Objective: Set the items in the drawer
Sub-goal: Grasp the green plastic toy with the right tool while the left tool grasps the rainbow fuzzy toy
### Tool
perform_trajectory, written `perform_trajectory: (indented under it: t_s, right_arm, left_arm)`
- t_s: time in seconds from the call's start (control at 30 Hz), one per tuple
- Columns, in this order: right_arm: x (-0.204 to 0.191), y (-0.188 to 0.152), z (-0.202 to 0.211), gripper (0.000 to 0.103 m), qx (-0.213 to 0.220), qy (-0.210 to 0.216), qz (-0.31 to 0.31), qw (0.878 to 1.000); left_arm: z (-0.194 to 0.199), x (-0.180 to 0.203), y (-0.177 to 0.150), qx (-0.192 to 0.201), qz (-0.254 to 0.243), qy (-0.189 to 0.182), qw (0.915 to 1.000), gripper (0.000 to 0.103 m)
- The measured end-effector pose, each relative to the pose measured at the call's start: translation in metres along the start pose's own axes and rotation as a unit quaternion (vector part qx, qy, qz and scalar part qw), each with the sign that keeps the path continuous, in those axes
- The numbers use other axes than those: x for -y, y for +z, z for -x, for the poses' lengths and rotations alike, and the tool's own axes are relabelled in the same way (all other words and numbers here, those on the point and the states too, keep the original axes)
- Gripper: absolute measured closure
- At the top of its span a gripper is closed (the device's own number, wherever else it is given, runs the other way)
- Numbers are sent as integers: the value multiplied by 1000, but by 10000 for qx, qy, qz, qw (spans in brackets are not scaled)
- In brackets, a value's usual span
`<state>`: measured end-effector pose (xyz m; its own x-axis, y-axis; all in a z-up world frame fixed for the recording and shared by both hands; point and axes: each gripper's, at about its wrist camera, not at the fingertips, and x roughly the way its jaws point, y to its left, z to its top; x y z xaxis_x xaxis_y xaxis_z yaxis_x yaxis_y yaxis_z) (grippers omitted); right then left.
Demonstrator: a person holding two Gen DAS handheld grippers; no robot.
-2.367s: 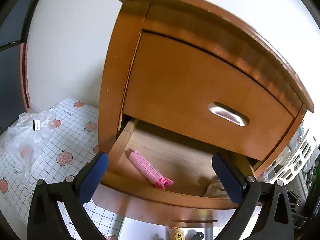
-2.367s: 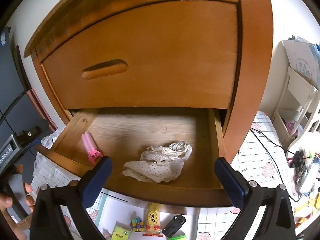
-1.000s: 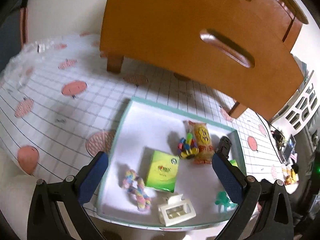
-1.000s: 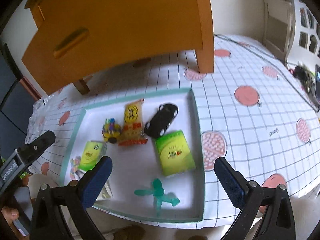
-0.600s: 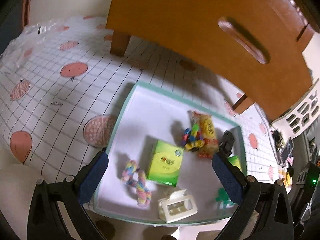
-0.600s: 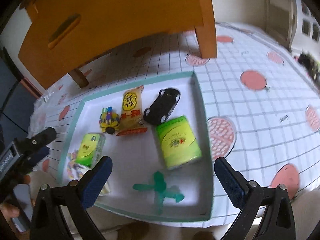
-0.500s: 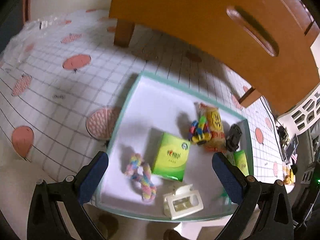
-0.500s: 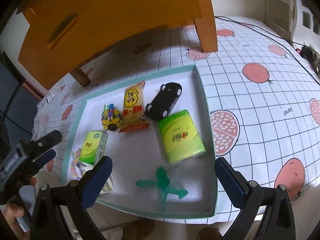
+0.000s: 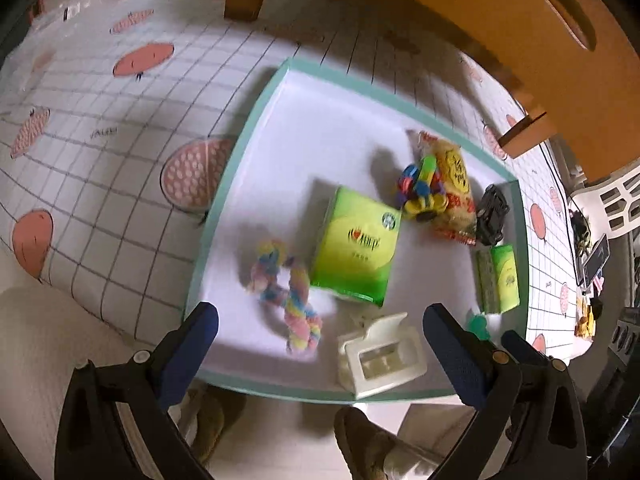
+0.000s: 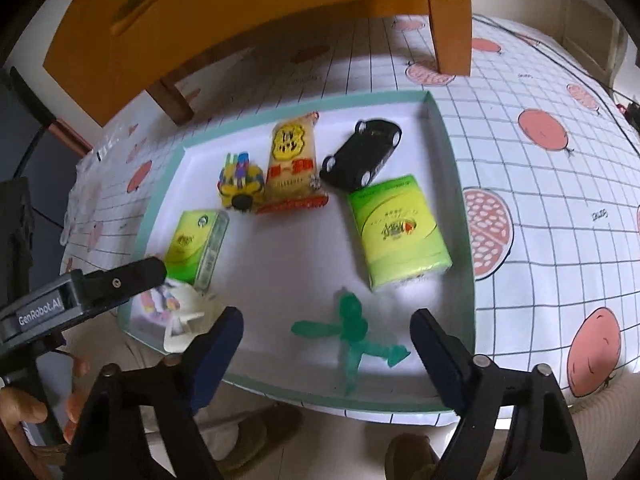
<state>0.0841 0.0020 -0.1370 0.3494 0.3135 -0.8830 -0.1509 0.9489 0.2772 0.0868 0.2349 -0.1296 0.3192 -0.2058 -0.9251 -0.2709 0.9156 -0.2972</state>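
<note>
Smooth orange-brown wooden cabinet (image 10: 280, 12); glossy black plastic toy car (image 10: 362, 159); crinkly shiny yellow snack packet (image 10: 292, 164); fuzzy pastel twisted rope (image 9: 286, 296); matt white tray (image 10: 444, 152).

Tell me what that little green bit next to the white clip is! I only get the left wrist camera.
Observer: The right wrist view shows it whole. It's a green toy figure, limbs spread, lying on the tray.
Operator: Is the other claw near it?
Observer: Yes. The right claw is open, and the figure shows between its fingers.
Operator: What's holding my claw?
Observer: Your left claw is hand-held. The right view shows a hand gripping its handle.
</note>
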Motion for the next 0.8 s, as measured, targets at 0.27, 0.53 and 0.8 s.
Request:
perform_trajectory:
  t_s: [0.27,0.53,0.8]
  right_arm:
    - [-3,-3,-8,23,-207,-65,53,9998]
    - [-6,-5,-12,42,-299,-112,94,9994]
    - [-8,-6,-16,46,-381,-34,133,9992]
  left_arm:
    - [3,-16,-2,-150,336,88,9993,18]
    - [2,-12,-1,-245,241,162,9993,42]
    - [-6,-15,0,-328,274,229,9988,48]
